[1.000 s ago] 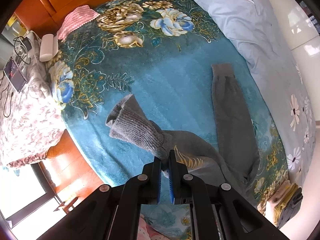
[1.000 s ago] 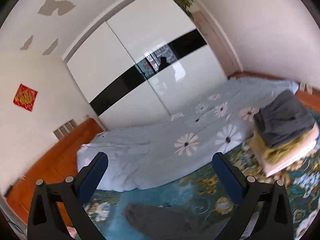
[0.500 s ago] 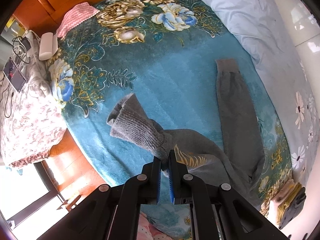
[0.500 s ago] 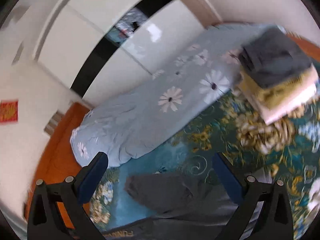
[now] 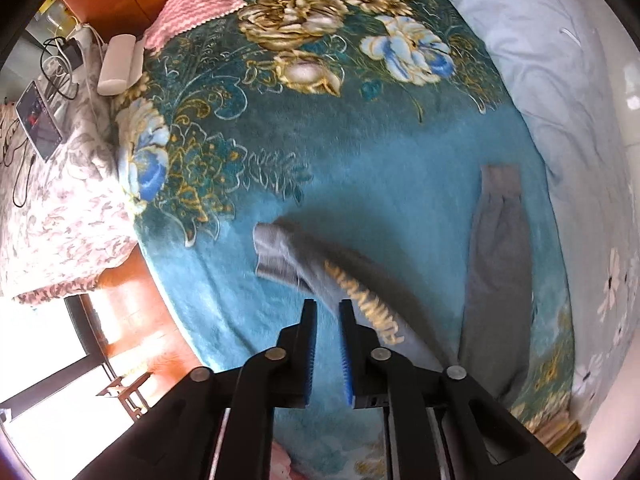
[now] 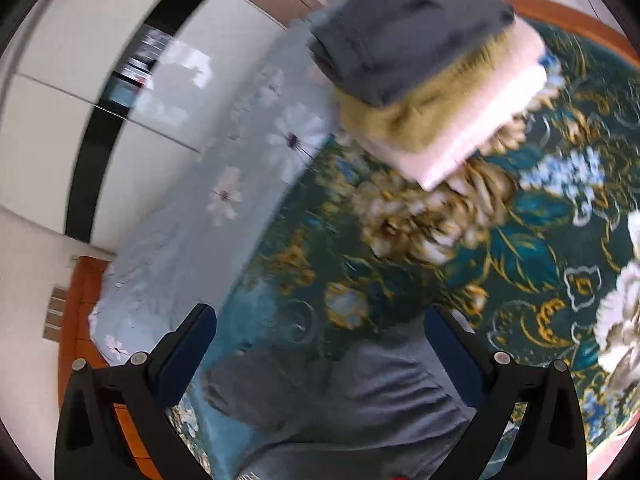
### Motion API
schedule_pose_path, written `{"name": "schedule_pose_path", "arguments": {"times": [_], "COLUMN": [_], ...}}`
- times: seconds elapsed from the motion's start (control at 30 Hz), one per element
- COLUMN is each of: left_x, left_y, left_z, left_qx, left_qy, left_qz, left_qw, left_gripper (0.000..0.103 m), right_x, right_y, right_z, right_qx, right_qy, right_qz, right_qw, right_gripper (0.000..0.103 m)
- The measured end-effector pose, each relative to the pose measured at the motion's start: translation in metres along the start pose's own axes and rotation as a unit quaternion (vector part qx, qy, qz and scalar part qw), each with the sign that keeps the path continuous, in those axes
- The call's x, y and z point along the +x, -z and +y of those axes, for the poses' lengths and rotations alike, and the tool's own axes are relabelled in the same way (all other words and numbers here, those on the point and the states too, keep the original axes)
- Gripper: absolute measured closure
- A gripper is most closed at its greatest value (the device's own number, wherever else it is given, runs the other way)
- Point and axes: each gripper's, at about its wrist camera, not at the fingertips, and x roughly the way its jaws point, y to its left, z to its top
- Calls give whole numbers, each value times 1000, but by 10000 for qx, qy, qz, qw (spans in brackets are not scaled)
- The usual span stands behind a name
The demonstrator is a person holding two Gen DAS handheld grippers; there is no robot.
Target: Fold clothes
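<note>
Covering most of both views: teal floral blanket [image 5: 360, 184], pale blue daisy duvet [image 5: 560, 80] along its edge. Lying spread on blanket: grey sweatshirt [image 5: 496, 280], one sleeve straight out, other sleeve bunched just ahead of left gripper [image 5: 327, 320], jaws slightly apart, gripping nothing. Right gripper [image 6: 320, 344] jaws wide apart over grey fabric, folded pile [image 6: 424, 60] beyond.

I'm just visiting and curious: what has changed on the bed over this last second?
The left gripper has opened and let go of the grey sweater's sleeve, which now lies flatter on the blue blanket. The right gripper swung down from the wardrobe toward the sweater. It stayed open; the other sleeve stayed put.
</note>
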Motion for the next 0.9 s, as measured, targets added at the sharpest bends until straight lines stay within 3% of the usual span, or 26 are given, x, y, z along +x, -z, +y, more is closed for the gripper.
{"name": "schedule_pose_path", "arguments": {"times": [0.13,0.2,0.43,0.53,0.6,0.67,0.77,0.9], "left_x": [23,44,119,144,161,176,195,216], "left_y": [-13,-18,-18,-25,-37,-51,-70,-88], "left_z": [-31,-58,-176,-221,-250,-275,-304,-339], "left_qx": [80,228,896,859,723,536,237,259], "left_qy": [64,120,404,647,814,962,1113,940], "left_qz": [155,328,969,1159,1267,1309,1326,1266], "left_qw": [9998,9991,9904,9874,9859,9853,9846,9871], "left_gripper": [82,82,82,81,75,62,52,45], "right_x": [28,38,63,72,78,82,88,95], "right_y": [3,6,8,8,8,9,10,12], "right_z": [-26,-35,-57,-67,-74,-76,-78,-79], "right_qx": [862,1233,1662,1811,1908,1924,1886,1834], "right_qy": [107,370,1231,1584,1818,1975,2151,2381], "right_qz": [300,345,747,918,1031,1117,1226,1373], "right_qw": [9958,9911,9755,9663,9591,9547,9503,9439], "right_gripper": [0,0,0,0,0,0,0,0]}}
